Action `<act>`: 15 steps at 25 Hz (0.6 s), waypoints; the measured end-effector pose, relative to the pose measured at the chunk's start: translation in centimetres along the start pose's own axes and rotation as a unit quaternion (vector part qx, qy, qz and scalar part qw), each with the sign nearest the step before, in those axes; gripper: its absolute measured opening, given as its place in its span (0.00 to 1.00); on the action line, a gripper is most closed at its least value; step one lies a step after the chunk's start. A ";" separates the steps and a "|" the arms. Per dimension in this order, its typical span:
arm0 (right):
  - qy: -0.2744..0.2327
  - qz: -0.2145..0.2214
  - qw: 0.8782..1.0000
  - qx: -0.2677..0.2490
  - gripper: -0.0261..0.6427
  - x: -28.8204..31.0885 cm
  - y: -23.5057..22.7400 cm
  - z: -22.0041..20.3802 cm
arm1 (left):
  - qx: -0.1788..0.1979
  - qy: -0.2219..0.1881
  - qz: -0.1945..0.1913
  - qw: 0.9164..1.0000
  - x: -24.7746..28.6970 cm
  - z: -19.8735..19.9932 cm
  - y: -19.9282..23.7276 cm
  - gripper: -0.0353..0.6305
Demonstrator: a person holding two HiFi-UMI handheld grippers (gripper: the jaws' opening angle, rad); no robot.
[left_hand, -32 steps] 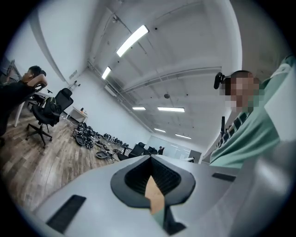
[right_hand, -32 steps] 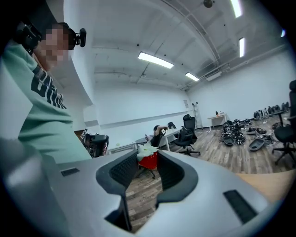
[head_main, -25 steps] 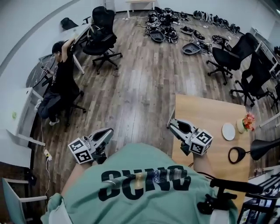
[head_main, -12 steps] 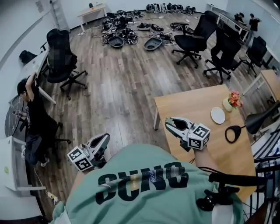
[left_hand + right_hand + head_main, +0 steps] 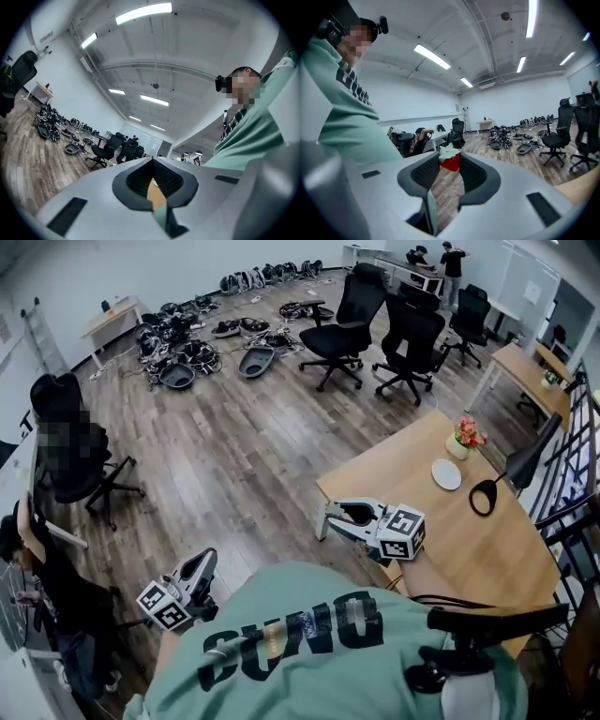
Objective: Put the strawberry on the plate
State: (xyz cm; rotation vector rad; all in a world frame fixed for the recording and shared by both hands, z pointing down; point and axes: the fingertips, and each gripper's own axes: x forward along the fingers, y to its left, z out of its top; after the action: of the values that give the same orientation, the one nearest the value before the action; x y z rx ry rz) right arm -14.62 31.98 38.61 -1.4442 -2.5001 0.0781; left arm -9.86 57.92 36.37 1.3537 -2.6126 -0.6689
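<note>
Head view, looking steeply down over the wearer's green sweatshirt (image 5: 309, 652), with both handheld grippers level in front of the body. The right gripper (image 5: 332, 517) is grasping the strawberry (image 5: 451, 162). In the right gripper view the red fruit with its pale leafy cap sits pinched between the two ribbed pads at the very tips of the jaws, which stand part-way apart around it. In the head view the fruit itself is too small to make out. This gripper is over the near left corner of the wooden table (image 5: 487, 549), its marker cube toward the wearer and its tips pointing left, beyond the table edge and over the plank floor (image 5: 244, 446). The white plate (image 5: 446, 474) lies bare on the far part of the table, well apart from the gripper. A small vase of flowers (image 5: 464, 437) stands just beyond the plate, and a black desk lamp (image 5: 511, 470) stands to its right. The left gripper (image 5: 204, 559) is held low at the wearer's left over the floor, well away from the table. In the left gripper view its jaws (image 5: 152, 160) are clenched, tips meeting with nothing between them, and only a sliver of table surface shows through the gap behind the tips. Background: black office chairs (image 5: 342, 329) in mid-room, equipment scattered on the floor at the far wall, and a seated person (image 5: 47, 587) at the left edge.
</note>
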 end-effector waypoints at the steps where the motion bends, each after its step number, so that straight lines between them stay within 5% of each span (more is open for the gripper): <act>1: 0.006 -0.006 1.000 0.000 0.24 0.5 0.0 -0.2 | -0.003 0.003 -0.006 1.000 0.0 0.1 0.9 0.04; 7: 0.016 -0.082 0.996 0.028 0.24 1.2 0.0 -1.7 | -0.017 0.031 -0.067 0.997 0.2 0.4 5.4 0.04; 15: 0.008 -0.131 0.990 0.047 0.24 -1.8 -2.6 -1.5 | -0.031 0.061 -0.121 0.990 6.2 0.0 5.8 0.04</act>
State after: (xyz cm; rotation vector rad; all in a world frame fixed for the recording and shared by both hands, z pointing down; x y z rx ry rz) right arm -15.57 29.03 40.17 -1.0668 -2.6098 0.1323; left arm -17.89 55.87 38.36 1.6514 -2.3359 -0.6677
